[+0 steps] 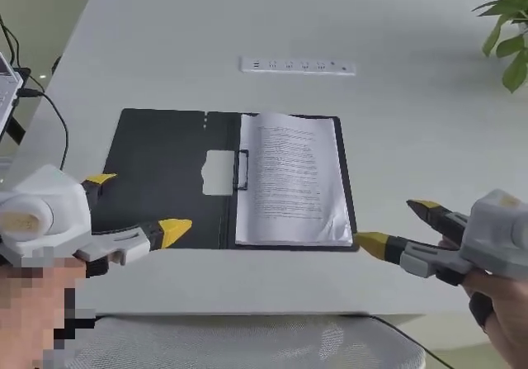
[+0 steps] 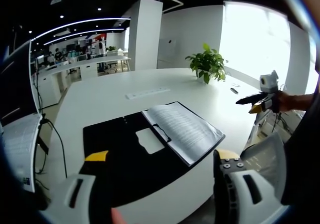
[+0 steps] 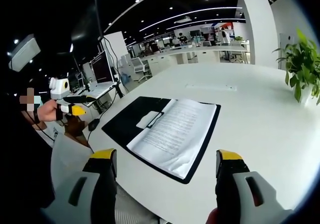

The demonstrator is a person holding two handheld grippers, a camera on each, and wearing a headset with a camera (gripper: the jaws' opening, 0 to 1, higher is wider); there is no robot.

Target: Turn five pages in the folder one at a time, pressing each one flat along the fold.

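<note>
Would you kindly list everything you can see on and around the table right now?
table: one, white, under everything
folder: one, black, lying open on the table's near middle
pages: one stack, white with print, on the folder's right half
power strip: one, white, on the table beyond the folder
plant: one, green, far right edge
cable: one, black, at the table's left edge
chair: one, grey mesh, at the near table edge
left gripper: one, white with yellow tips, open, at the folder's near left corner
right gripper: one, same colours, open, by the folder's near right corner
</note>
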